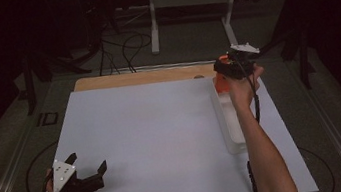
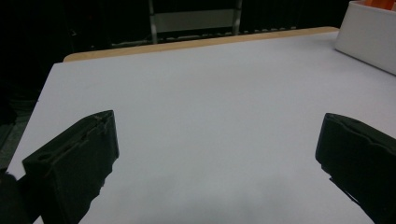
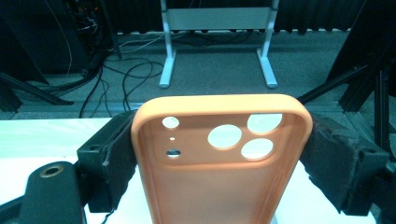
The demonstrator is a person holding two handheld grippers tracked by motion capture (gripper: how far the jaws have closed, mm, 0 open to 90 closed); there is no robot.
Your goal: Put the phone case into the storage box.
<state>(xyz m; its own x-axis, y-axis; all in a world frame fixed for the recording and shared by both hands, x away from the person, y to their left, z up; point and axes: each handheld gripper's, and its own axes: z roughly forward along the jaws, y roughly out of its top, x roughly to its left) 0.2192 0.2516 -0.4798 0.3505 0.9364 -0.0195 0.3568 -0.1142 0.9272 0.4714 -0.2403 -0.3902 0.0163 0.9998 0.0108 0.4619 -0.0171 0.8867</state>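
1. Nearest the right gripper view's camera, an orange phone case [image 3: 222, 158] stands clamped between the two black jaws of the right gripper [image 3: 219, 163]; the jaws press on its two long edges, so the grip appears to span the case's width.

2. Orientation: the case's long axis runs from the bottom of the right gripper view upward, along the jaws. Its end with the camera cut-outs [image 3: 247, 135] points away from the hand, toward the far side of the table. The hollow inner face is turned to the camera.

3. Location: in the high view the right gripper [image 1: 235, 66] is raised over the far end of a white tray [image 1: 232, 133] that lies along the right side of the table [image 1: 155, 143]. A patch of orange [image 1: 221, 85] shows just below the gripper at the tray's far end; whether it is the held case or a further item in the tray cannot be told.

4. Probable reason for the hold: gripping by the long edges leaves both ends free, which suits lifting the case out of, or lowering it into, the narrow tray.

5. Left gripper [image 1: 85, 176]: it rests near the table's near left corner, well apart from the tray, jaws spread wide and holding nothing. The left gripper view confirms bare table between its jaws, with the tray [image 2: 369, 39] far off at upper right. It appears to be parked out of the way.
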